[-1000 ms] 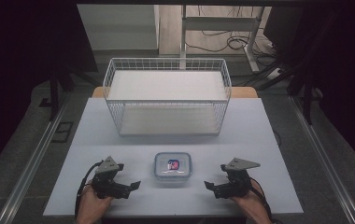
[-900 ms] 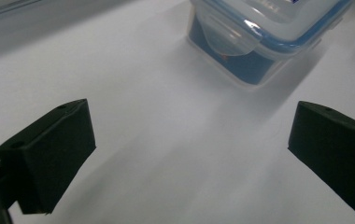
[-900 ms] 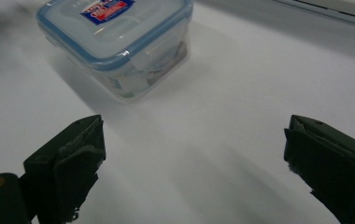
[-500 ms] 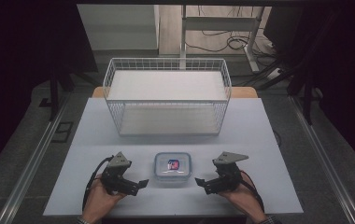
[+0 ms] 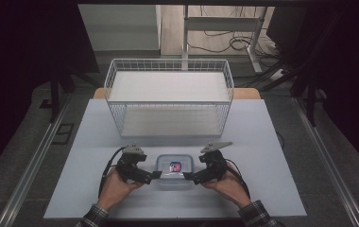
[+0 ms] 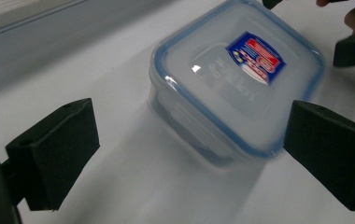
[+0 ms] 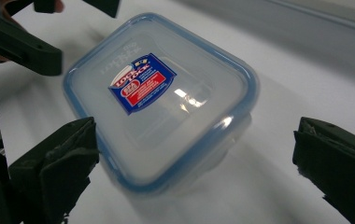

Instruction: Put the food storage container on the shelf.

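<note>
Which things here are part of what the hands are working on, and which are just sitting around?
In use:
lidded plastic container
left gripper, jaws open
right gripper, jaws open

Just there:
wire basket
table

Sat flat and lidded near the table's front edge, between both grippers: a clear square food container (image 5: pixel 174 171) with rounded corners, blue-rimmed lid and a red-and-blue label at the lid's centre.
</note>
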The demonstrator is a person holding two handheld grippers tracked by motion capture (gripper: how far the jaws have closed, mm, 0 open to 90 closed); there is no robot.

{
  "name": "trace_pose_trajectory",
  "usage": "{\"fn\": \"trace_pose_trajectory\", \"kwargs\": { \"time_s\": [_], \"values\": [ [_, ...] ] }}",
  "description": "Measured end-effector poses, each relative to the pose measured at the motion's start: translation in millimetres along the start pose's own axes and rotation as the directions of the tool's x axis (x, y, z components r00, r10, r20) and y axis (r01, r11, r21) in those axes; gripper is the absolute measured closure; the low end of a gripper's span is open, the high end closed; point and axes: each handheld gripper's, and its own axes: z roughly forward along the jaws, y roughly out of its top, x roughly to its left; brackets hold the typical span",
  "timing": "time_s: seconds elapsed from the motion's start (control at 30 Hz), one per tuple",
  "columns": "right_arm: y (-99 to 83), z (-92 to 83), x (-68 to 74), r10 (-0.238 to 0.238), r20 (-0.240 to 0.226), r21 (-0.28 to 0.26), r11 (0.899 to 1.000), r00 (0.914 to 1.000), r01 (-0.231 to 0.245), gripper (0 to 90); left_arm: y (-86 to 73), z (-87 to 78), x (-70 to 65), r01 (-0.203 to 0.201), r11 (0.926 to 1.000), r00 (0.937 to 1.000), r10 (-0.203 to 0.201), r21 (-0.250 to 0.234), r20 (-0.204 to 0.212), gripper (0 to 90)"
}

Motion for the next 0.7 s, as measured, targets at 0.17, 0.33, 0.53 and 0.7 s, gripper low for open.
{"fn": "trace_pose_trajectory", "kwargs": {
  "time_s": [0.17,0.33,0.53,0.7],
  "values": [
    [2.9,13.9,-4.9,0.020,-0.028,0.036,0.999,0.9994,-0.019,2.1,2.9,20.2,6.6,0.035,0.9991,0.9969,-0.036,0.024,0.070,1.8],
    [1.3,20.7,-10.8,0.102,-0.122,0.060,0.994,0.9873,-0.095,7.8,-1.1,27.1,8.5,0.079,0.9955,0.9779,-0.088,0.052,0.190,5.2],
    [-7.2,19.5,-7.5,0.123,-0.186,0.107,0.989,0.9750,-0.104,14.2,-5.5,20.5,-4.2,0.046,0.9954,0.9760,-0.063,0.084,0.208,18.4],
    [-12.5,18.4,10.4,0.046,-0.231,0.116,0.993,0.9719,-0.019,27.6,-10.5,18.7,-16.4,0.006,0.9972,0.9738,-0.023,0.075,0.226,30.5]
  ]
}}
